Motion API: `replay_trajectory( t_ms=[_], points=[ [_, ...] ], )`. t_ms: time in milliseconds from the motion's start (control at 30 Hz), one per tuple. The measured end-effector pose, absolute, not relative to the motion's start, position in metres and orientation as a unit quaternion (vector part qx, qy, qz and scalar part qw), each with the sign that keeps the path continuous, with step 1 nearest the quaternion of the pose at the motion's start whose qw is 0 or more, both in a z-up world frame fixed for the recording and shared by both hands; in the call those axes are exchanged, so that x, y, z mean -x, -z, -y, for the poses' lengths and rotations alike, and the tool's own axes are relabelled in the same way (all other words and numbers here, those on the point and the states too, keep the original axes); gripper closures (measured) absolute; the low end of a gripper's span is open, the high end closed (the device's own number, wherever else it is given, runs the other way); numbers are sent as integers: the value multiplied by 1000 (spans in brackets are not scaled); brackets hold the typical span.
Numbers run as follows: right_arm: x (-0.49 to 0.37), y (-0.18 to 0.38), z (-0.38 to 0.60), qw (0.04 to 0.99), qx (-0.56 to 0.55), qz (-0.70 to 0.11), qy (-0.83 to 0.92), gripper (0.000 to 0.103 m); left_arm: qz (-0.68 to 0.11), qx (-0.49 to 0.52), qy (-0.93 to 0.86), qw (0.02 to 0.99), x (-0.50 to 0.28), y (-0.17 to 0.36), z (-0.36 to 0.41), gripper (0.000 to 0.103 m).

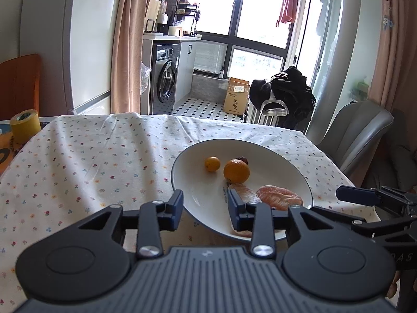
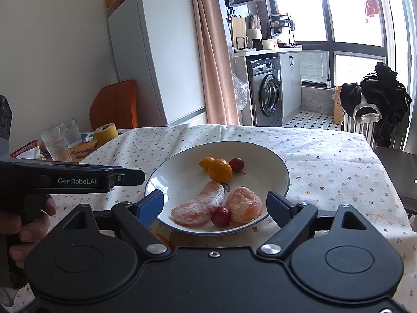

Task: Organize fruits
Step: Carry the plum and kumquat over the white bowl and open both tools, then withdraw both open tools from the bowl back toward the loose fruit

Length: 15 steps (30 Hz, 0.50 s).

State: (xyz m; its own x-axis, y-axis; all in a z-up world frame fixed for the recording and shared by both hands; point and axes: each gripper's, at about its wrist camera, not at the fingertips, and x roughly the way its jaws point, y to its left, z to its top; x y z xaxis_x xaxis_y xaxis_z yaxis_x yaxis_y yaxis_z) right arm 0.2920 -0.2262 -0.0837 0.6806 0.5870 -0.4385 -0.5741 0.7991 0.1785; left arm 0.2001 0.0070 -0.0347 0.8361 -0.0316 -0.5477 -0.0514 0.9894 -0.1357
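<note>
A white plate (image 2: 284, 172) sits on the floral tablecloth and holds the fruit. At its back lie a kumquat (image 2: 206, 162), an orange (image 2: 220, 170) and a small red fruit (image 2: 236, 164). At its front lie a peeled pomelo segment (image 2: 199, 204), a second red fruit (image 2: 221, 216) and a peeled tangerine (image 2: 243, 204). My right gripper (image 2: 216, 206) is open, its fingers on either side of the plate's near rim. My left gripper (image 1: 207, 207) is open over the plate's (image 1: 182, 167) near left edge, with nothing between its fingers. An orange piece (image 2: 163, 238) shows by the plate's front, mostly hidden.
A yellow tape roll (image 2: 105, 133) and two glasses (image 2: 56, 143) stand at the table's far left. A grey chair (image 1: 357, 130) stands at the right edge. A hand (image 2: 26, 224) holds the left gripper (image 2: 130, 177). The right gripper (image 1: 354, 195) shows in the left wrist view.
</note>
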Motion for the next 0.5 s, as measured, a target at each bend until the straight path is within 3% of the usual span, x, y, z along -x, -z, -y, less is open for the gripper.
replay_trajectory(
  t_ms=[233,367,500],
  points=[
    [-284,83,228,917,-15,-244,-314,10,-288,71,-9,955,-187,35,-10,50],
    [-277,82,232,918,-17,-238,-318,1,-285,66,-9,956,-176,33,-11,38],
    [-273,82,232,916,-16,-241,-321,0,-285,69,-15,956,-170,35,-14,34]
  ],
)
